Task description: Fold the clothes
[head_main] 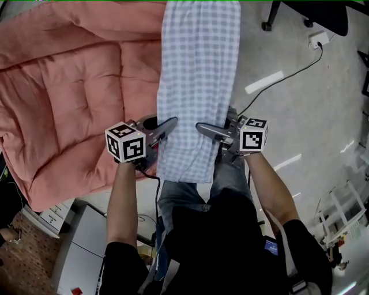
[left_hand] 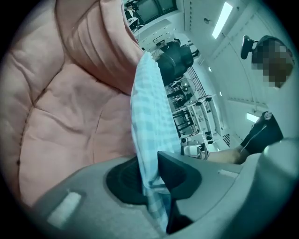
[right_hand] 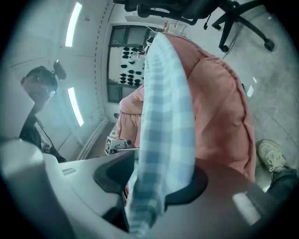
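Note:
A long blue-and-white checked cloth (head_main: 199,69) lies up the right edge of a pink quilt (head_main: 69,86), and its near end hangs over my legs. My left gripper (head_main: 170,124) sits at the cloth's left edge. In the left gripper view the cloth (left_hand: 149,116) runs down between the pads, and this gripper (left_hand: 149,175) is shut on it. My right gripper (head_main: 202,128) is at the cloth's right edge. In the right gripper view a thick fold of the cloth (right_hand: 168,116) fills the space between the pads, and the right gripper (right_hand: 154,179) is closed on it.
The quilt (left_hand: 70,116) spreads far to the left and is bunched into folds. Grey floor lies to the right, with an office chair's base (head_main: 300,14) and a power strip with its cable (head_main: 319,39). A white cabinet (head_main: 75,242) stands at lower left.

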